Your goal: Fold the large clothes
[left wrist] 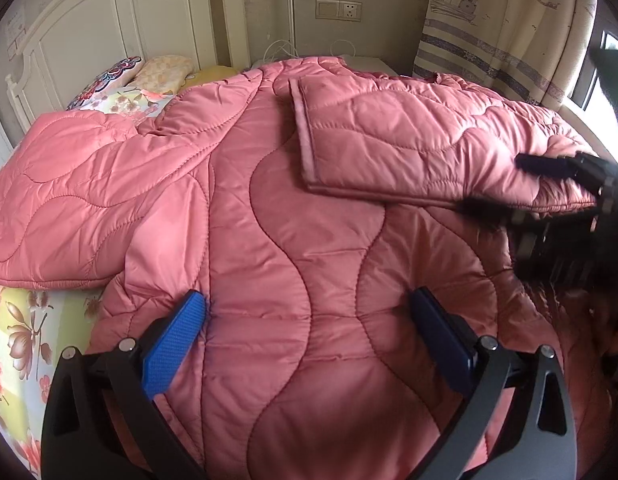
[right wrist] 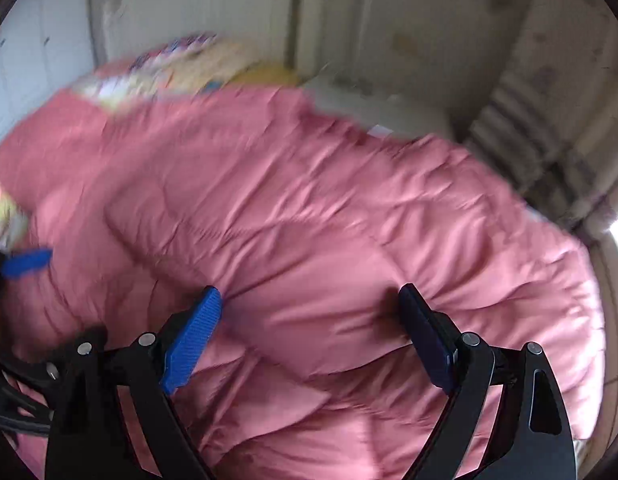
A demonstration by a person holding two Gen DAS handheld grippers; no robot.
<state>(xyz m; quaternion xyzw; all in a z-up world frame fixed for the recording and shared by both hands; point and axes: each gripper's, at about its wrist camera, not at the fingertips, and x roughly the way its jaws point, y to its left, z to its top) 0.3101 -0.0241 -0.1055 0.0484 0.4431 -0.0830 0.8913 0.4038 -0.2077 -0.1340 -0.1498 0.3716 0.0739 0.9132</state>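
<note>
Pink quilted coat (left wrist: 269, 208) lies spread across the bed (left wrist: 17, 344), one sleeve (left wrist: 409, 140) folded over its body. Left tongs (left wrist: 307, 312) wide, empty, above the coat's hem. Right tongs (right wrist: 311, 300) wide, nothing gripped, over that sleeve. No legible writing.

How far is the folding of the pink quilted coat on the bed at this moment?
Done: on the pink quilted coat, the right sleeve lies folded across the back. In hand: nothing is gripped; the right gripper is open beside that sleeve, and the left gripper hovers open over the hem. Left: the left sleeve is spread out on the floral sheet, and the body is unfolded.
</note>
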